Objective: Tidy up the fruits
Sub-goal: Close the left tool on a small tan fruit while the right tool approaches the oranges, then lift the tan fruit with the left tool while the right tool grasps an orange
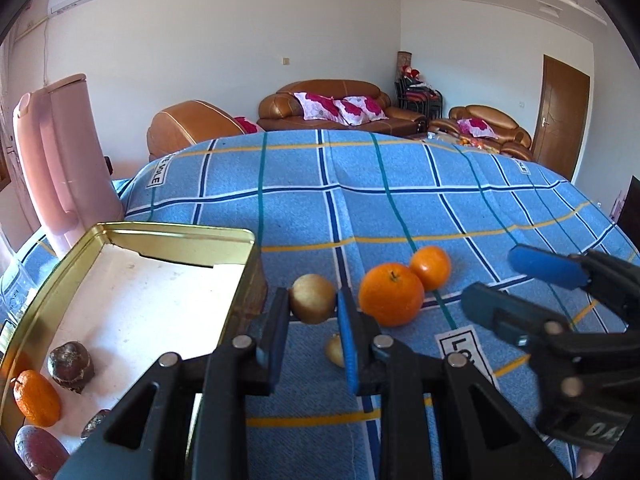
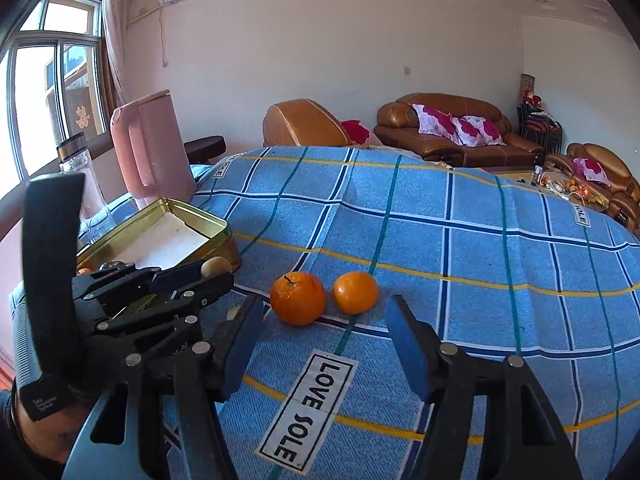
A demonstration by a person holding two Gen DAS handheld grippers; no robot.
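Black two-finger left claw [image 1: 313, 312] with blue pads pinches a small round yellow-brown fruit [image 1: 312, 298] between its fingertips, just right of the gold rectangular metal tin [image 1: 176, 236]. Beneath both claws spreads the blue checked cloth [image 1: 400, 208]. Inside the tin, to the left claw's near left, lie a small orange [image 1: 37, 398] and a dark wrinkled fruit [image 1: 71, 366]. The right claw [image 2: 325, 336] hangs spread wide, holding nothing; just ahead of it sit a larger stemmed orange [image 2: 298, 298] and a smaller orange [image 2: 355, 292], nearly touching.
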